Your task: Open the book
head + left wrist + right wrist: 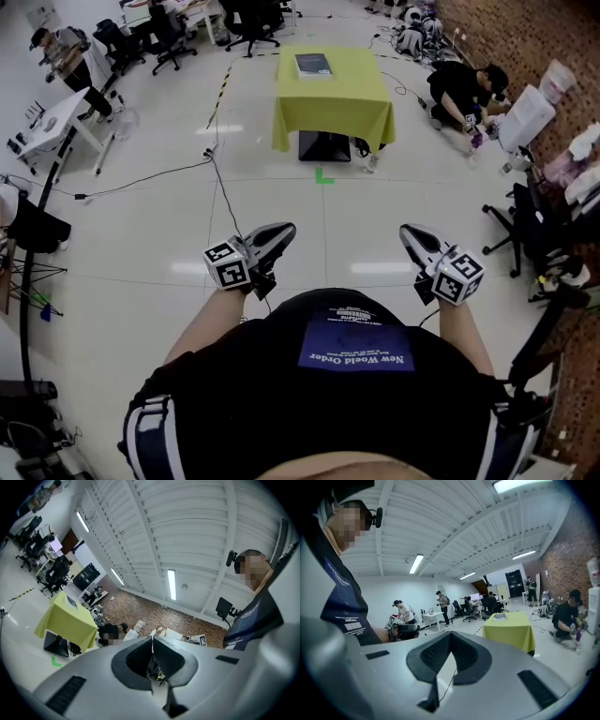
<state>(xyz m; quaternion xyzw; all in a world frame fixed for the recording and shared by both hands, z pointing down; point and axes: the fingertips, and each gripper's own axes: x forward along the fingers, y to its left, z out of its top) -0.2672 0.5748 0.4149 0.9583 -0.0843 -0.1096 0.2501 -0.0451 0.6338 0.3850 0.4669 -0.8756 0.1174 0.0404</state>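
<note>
My left tongs point(281, 232) and right tongs point(409, 234) are both pressed together on nothing, close to my body above the floor, well apart from the closed book point(313, 64) on the yellow-clothed counter point(347, 98) ahead.

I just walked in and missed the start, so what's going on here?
A person holds a two-jaw gripper in each hand, the left gripper and right gripper both shut and empty in front of their body. The dark closed book lies untouched on the table draped in a yellow-green cloth, well across the white floor from them. Opening it has not yet begun.
</note>
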